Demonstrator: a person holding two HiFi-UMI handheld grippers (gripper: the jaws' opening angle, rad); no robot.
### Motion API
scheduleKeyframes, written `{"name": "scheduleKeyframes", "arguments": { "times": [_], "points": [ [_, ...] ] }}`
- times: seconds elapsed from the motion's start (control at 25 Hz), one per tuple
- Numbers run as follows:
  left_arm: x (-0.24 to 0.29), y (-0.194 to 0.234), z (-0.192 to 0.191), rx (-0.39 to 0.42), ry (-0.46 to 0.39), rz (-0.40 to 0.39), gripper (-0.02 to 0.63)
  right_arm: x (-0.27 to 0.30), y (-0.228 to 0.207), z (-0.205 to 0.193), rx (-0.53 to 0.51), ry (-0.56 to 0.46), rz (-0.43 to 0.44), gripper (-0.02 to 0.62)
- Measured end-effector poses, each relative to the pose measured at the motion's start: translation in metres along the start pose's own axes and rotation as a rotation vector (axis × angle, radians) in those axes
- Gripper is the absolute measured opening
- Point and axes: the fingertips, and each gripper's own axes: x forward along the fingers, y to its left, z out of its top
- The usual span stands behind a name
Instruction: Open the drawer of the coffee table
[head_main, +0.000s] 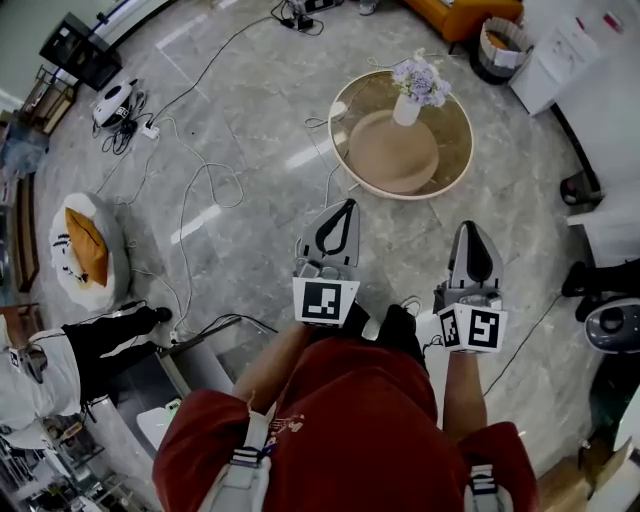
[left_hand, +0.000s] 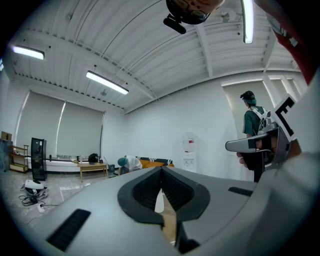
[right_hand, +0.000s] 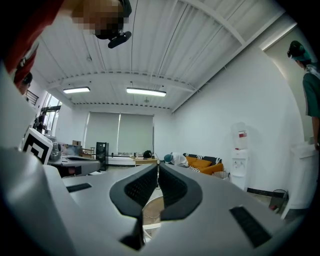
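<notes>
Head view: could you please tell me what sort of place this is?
Probably an office lounge furnished like a living room: a round coffee table with a flower vase, an orange sofa, a water dispenser.

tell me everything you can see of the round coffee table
The coffee table is round, with a pale rim around a see-through-looking top and a tan disc showing lower inside it. It stands on the grey marble floor, ahead of the left gripper and right gripper, neither touching it. A white vase of lilac flowers stands on it toward the far side. No drawer shows from above.
</notes>
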Motion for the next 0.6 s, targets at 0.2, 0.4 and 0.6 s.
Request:
{"name": "scheduleKeyframes", "arguments": {
  "times": [0.2, 0.4, 0.6],
  "points": [
    [0.017, -0.014, -0.009, 0.002, -0.023, -0.024, 0.014, 0.005, -0.019, -0.018, -0.035, 0.025, -0.034, 0.023],
    [0.048, -0.039, -0.042, 0.014, 0.037, -0.069, 0.014, 0.014, -0.049, -0.052, -0.074, 0.073, -0.063, 0.023],
    [0.077, -0.064, -0.113, 0.076, 0.054, -0.099, 0.014, 0.018, -0.073, -0.137, -0.032, 0.156, -0.057, 0.023]
  ]
}}
